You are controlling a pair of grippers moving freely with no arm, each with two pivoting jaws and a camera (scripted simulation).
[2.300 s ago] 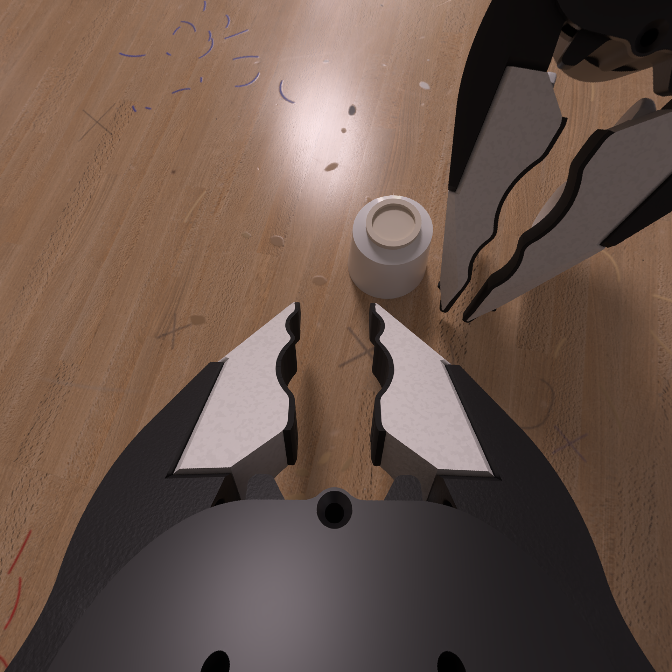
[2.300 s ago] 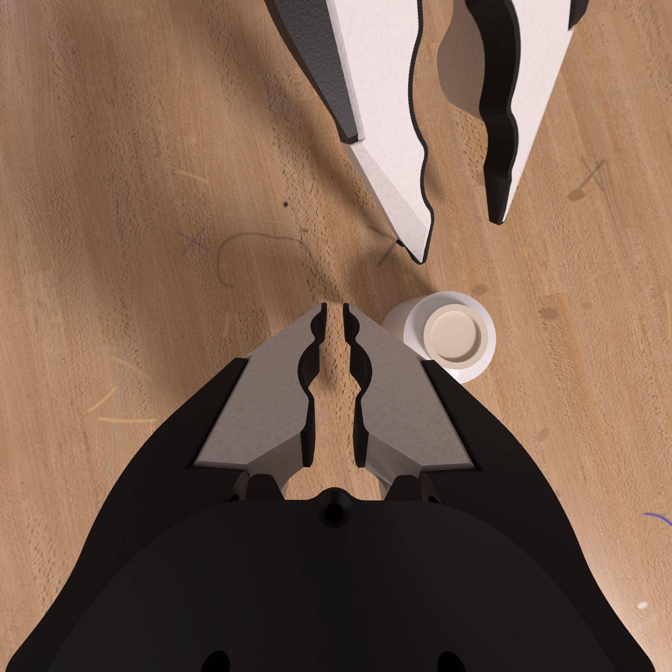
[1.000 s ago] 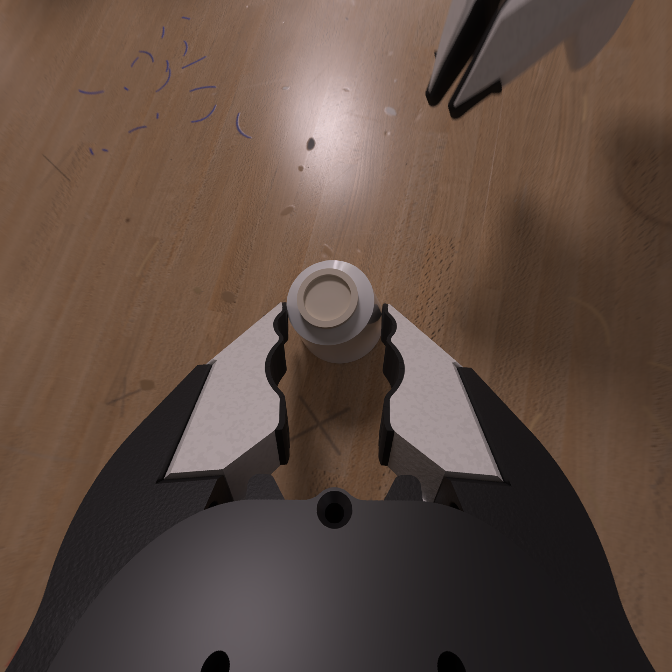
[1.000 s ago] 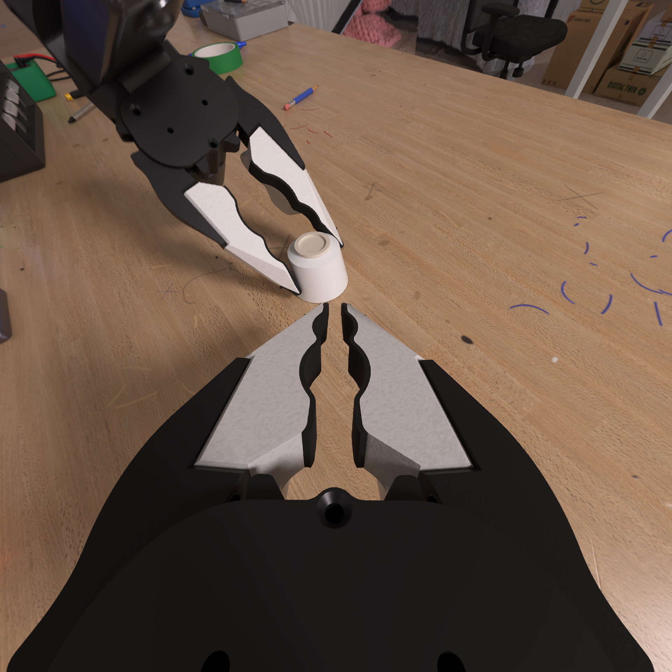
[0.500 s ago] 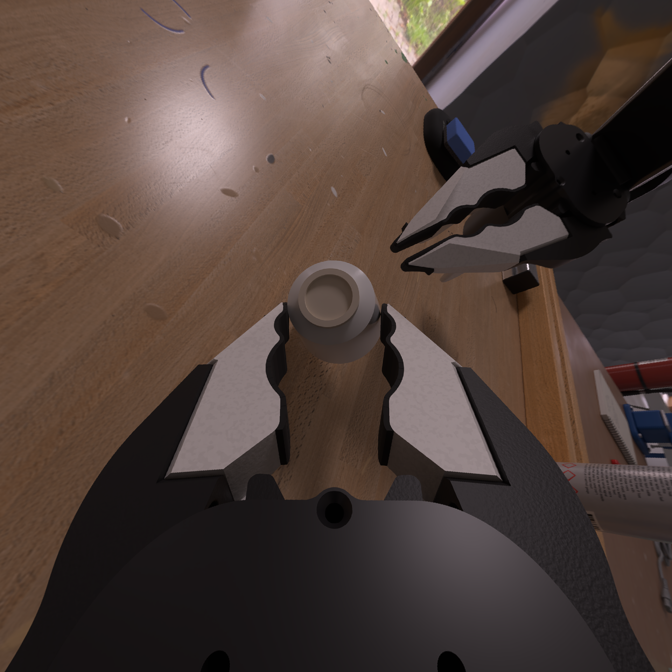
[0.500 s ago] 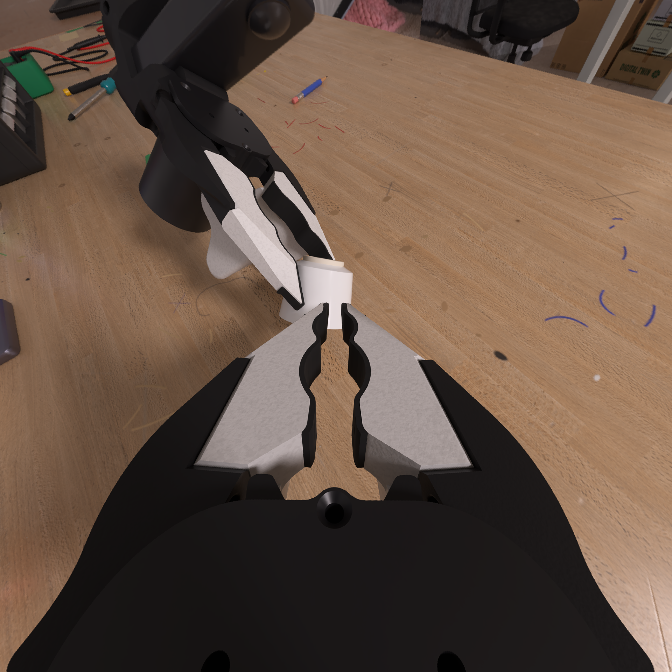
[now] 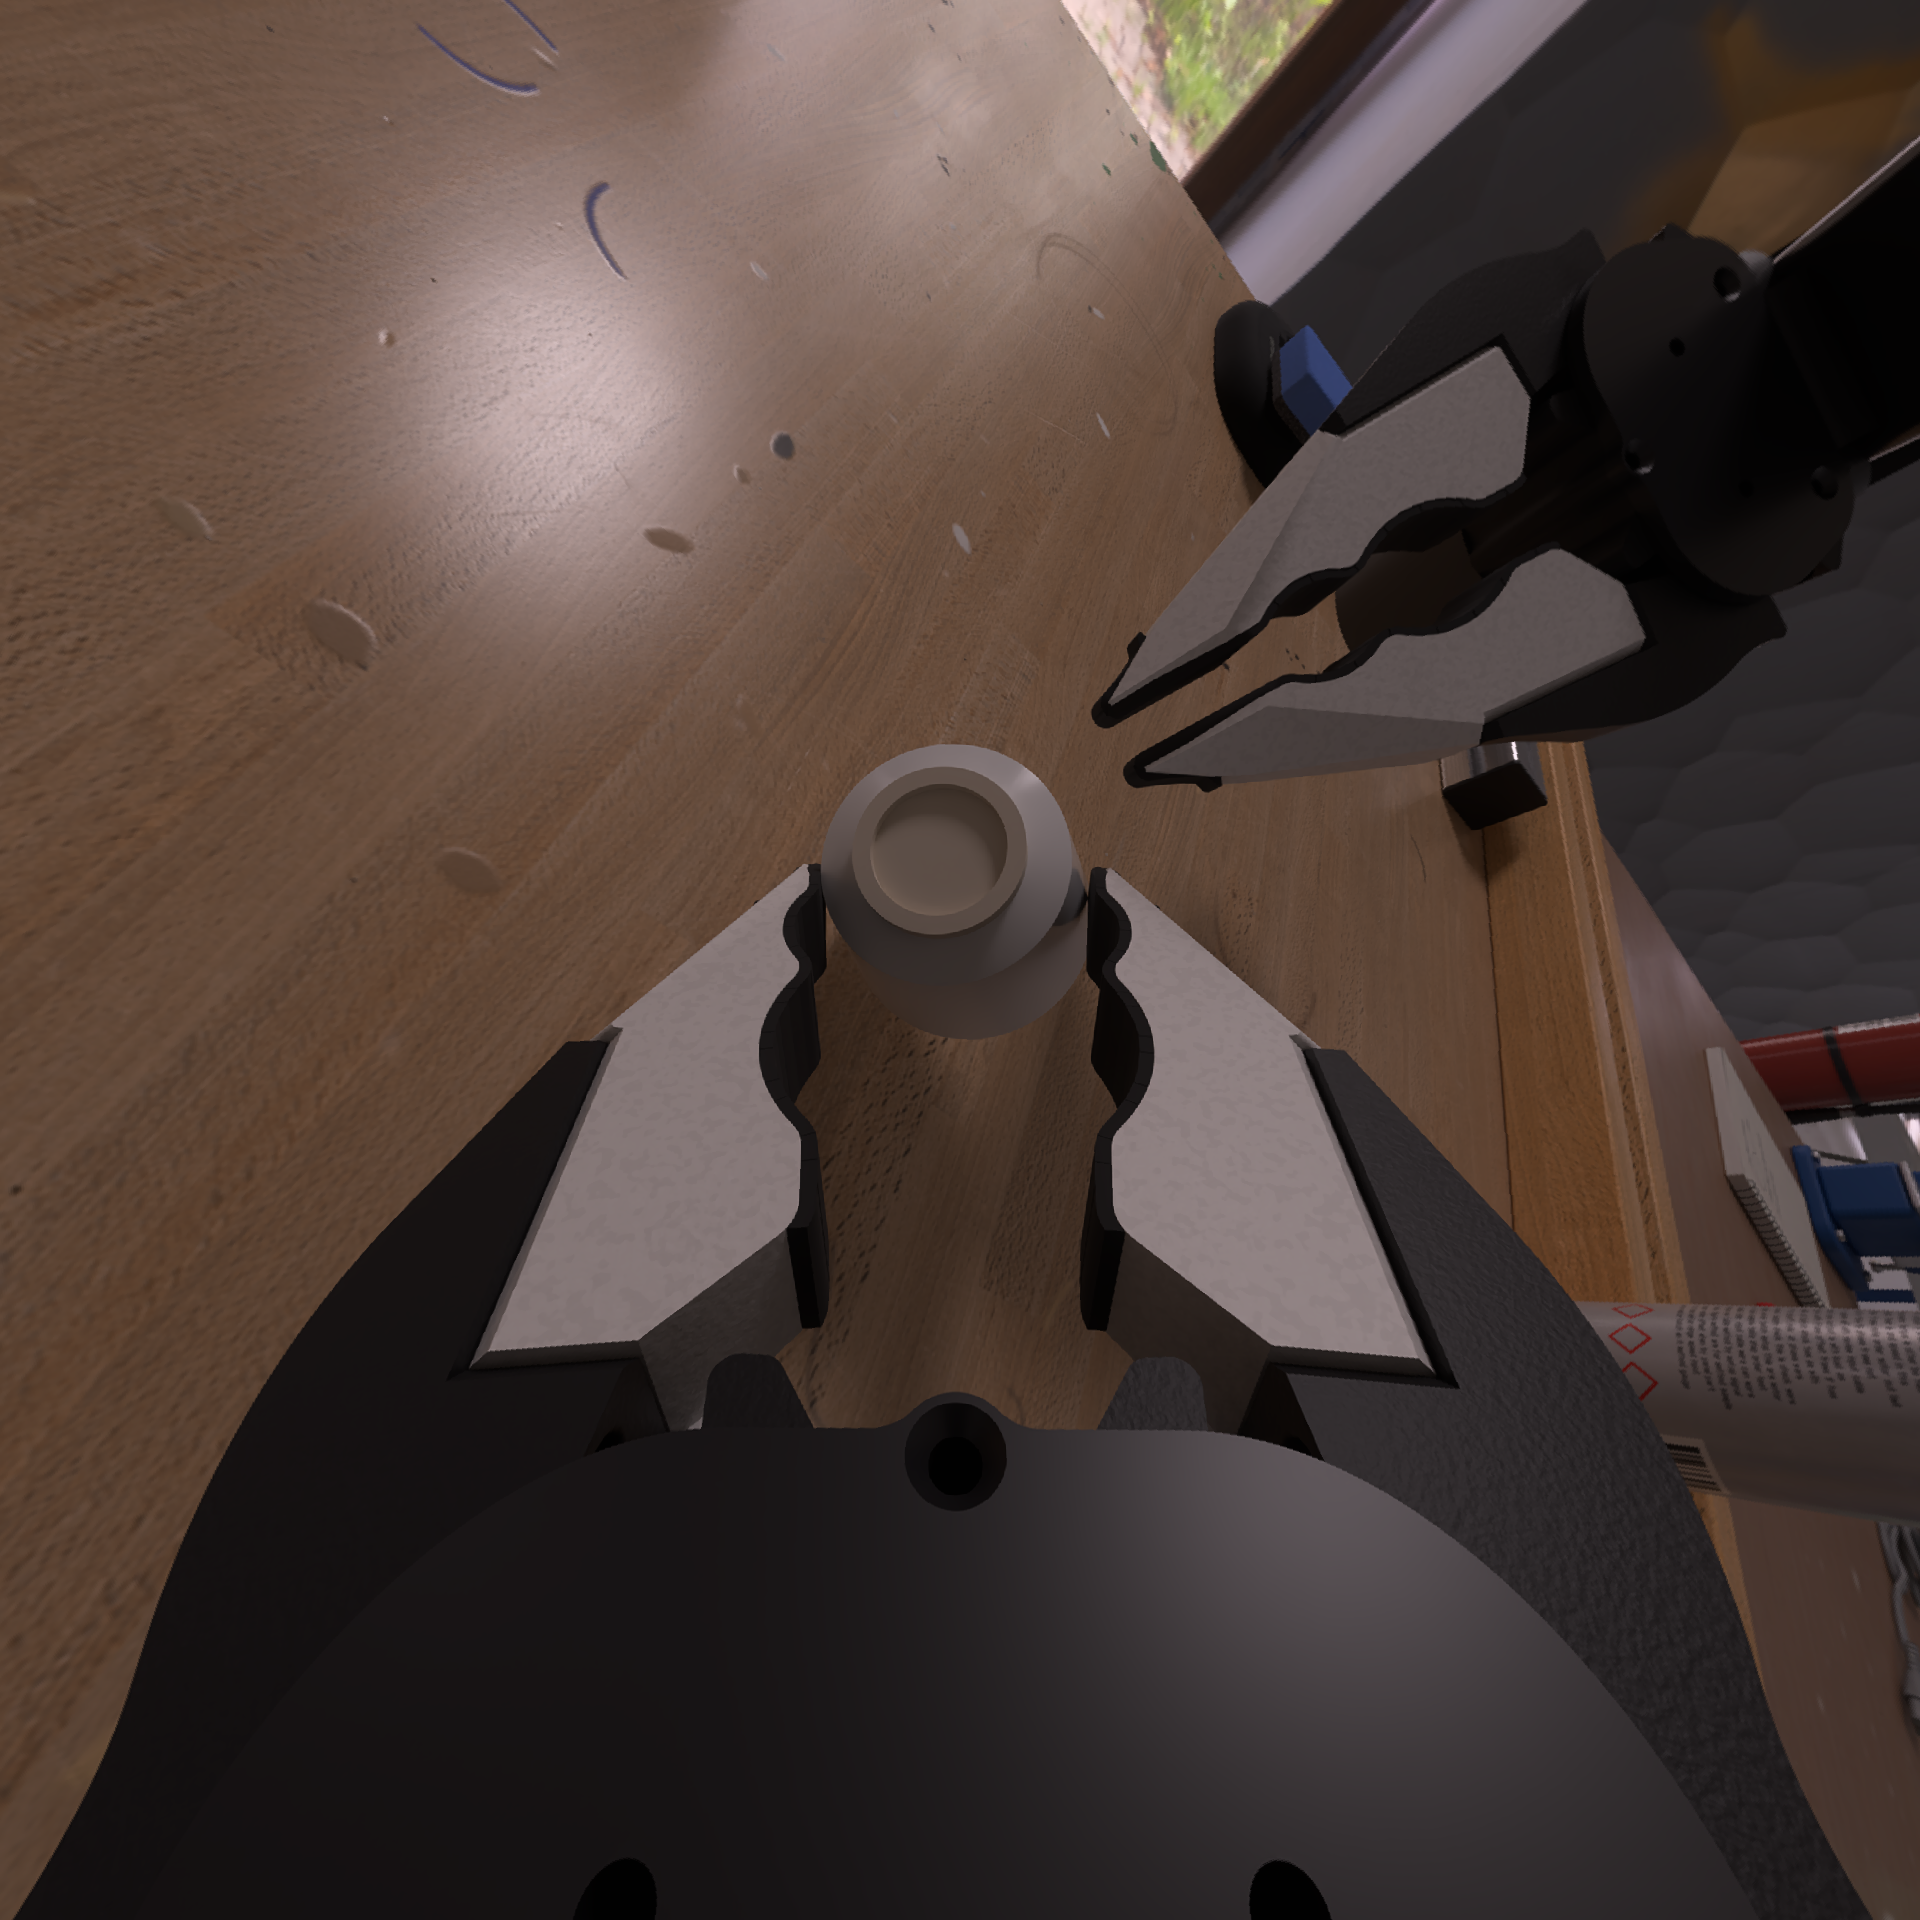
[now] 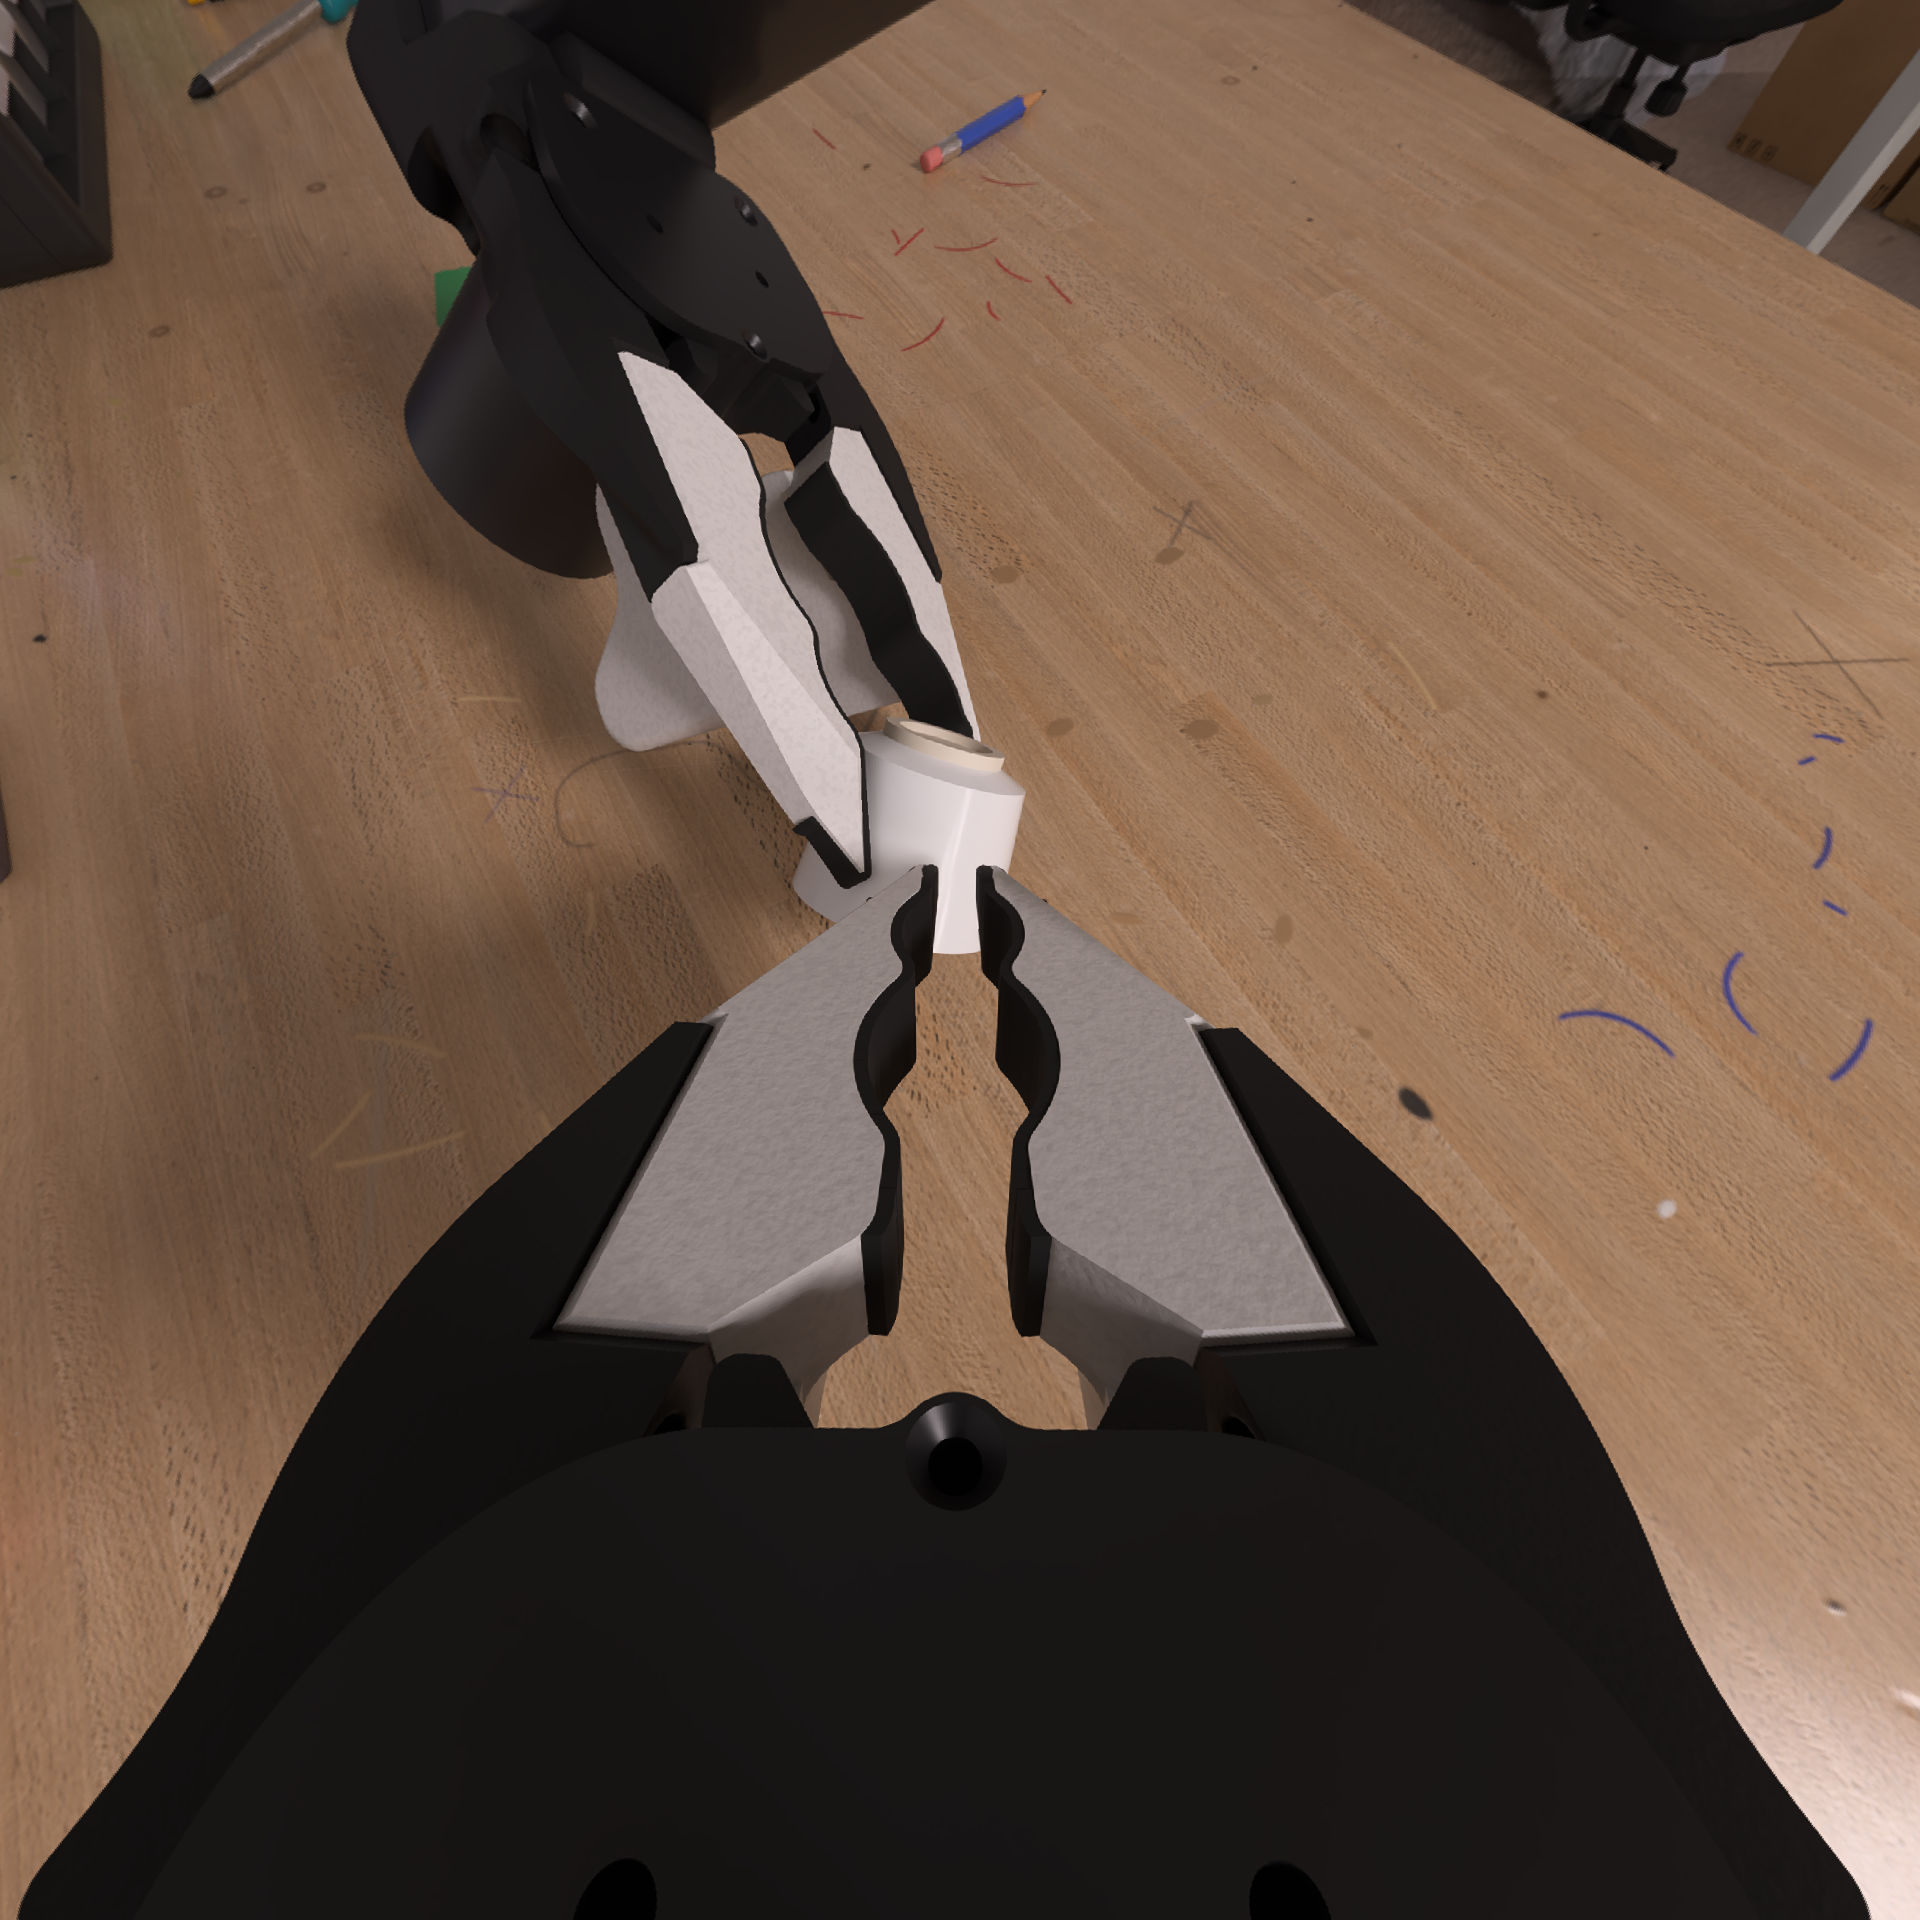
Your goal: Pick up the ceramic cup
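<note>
Clearly the left tool (image 7: pixel 954 888) is clenched on the ceramic cup (image 7: pixel 951 883), which sits upside down between its two fingertips, foot ring facing up toward the camera and the wider rim toward the wooden counter (image 7: pixel 416 727). Both fingertips press against the cup's sides, one on each flank. From the right wrist view the cup (image 8: pixel 940 805) shows as a white body pinched near the tips of the left tool (image 8: pixel 909 790), tilted, with its lower edge close to the counter (image 8: pixel 1351 520); whether it touches the wood cannot be told.

The right tool (image 8: pixel 954 883) has its fingers drawn nearly together with only a thin gap, gripping nothing, its tips just in front of the cup and apart from it. In the left wrist view this right tool (image 7: pixel 1117 743) points at the cup from ahead and to the right.

Farther beyond the left tool lie a blue pencil (image 8: pixel 982 130) and red scribbles (image 8: pixel 956 275) on the counter.
</note>
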